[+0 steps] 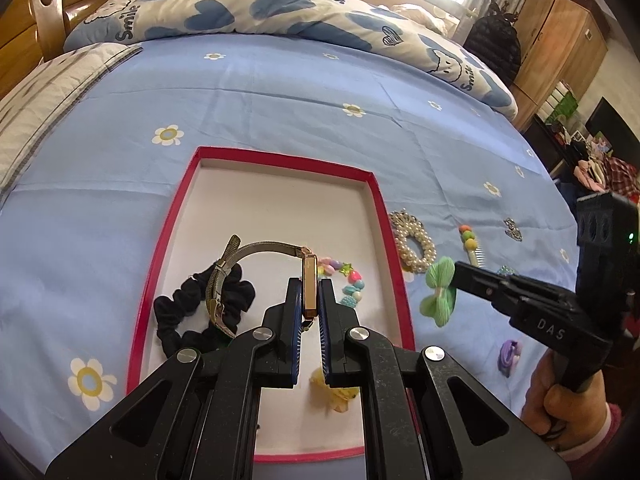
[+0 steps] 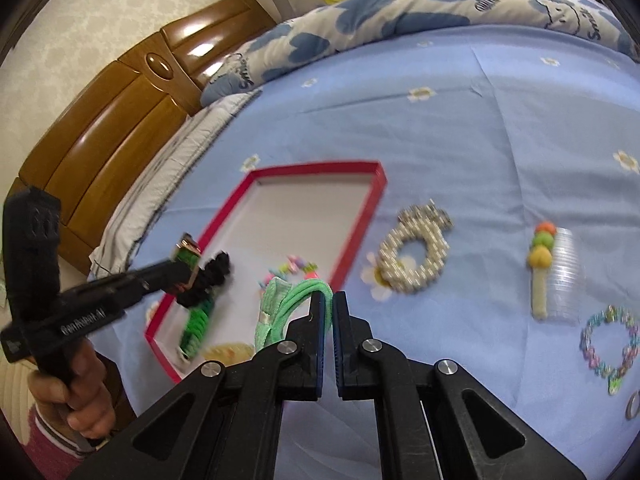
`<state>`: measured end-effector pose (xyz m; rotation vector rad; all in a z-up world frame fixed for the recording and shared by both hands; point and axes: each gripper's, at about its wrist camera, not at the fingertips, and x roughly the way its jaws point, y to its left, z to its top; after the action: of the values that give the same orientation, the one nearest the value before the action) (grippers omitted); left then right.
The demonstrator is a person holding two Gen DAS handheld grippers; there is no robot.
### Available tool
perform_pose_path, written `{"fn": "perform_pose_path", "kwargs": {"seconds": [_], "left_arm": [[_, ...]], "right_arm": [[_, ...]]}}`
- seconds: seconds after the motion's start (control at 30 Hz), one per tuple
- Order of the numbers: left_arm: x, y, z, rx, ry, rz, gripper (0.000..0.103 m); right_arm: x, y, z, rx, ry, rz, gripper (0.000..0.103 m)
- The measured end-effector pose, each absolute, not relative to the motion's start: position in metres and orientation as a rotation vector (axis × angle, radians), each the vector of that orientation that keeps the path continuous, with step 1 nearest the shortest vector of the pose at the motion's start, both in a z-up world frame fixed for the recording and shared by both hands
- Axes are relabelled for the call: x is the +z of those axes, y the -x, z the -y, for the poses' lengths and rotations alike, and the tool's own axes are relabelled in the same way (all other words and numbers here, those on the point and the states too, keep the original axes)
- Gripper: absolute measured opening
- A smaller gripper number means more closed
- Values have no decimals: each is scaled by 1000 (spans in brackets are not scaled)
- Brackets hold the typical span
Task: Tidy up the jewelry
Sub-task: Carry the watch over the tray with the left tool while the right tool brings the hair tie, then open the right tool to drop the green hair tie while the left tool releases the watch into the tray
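Note:
A red-rimmed white tray [image 1: 168, 216] lies on the blue bedsheet; it also shows in the right wrist view [image 2: 360, 224]. My left gripper [image 1: 310, 300] is shut on a gold wristwatch [image 1: 309, 288] with a mesh band, held above the tray. In the tray lie a black scrunchie [image 1: 180, 308], a coloured bead bracelet [image 1: 352, 280] and a yellow piece [image 1: 334, 394]. My right gripper [image 2: 332, 308] is shut on a green bow hair tie [image 2: 288, 304], just right of the tray; the bow also shows in the left wrist view [image 1: 440, 292].
On the sheet right of the tray lie a pearl scrunchie [image 2: 412, 256], a coloured-bead comb clip [image 2: 544, 264], a pastel chain bracelet [image 2: 608, 340], a purple clip [image 1: 509, 354] and a small sparkly charm [image 1: 513, 230]. A folded quilt [image 1: 248, 4] and wooden headboard [image 2: 120, 120] lie behind.

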<state>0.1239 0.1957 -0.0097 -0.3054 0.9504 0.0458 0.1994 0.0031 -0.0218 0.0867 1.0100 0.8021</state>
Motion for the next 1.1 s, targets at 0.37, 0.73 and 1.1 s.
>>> {"fn": "perform_pose_path", "kwargs": {"seconds": [0.37,0.73,1.1], "left_arm": [[-19,-146,-218,73,294,-968,6],[-43,-184,-239,114,281,-1023,6],[-75,-207,-241,149,252,-1106,6]], "right_arm": [[-30,-224,-54,840,-82,-1029,3],[-48,-257,-82,818,-75,-1068,3],[-72,-270,-99,787,23,-1112,4]]}}
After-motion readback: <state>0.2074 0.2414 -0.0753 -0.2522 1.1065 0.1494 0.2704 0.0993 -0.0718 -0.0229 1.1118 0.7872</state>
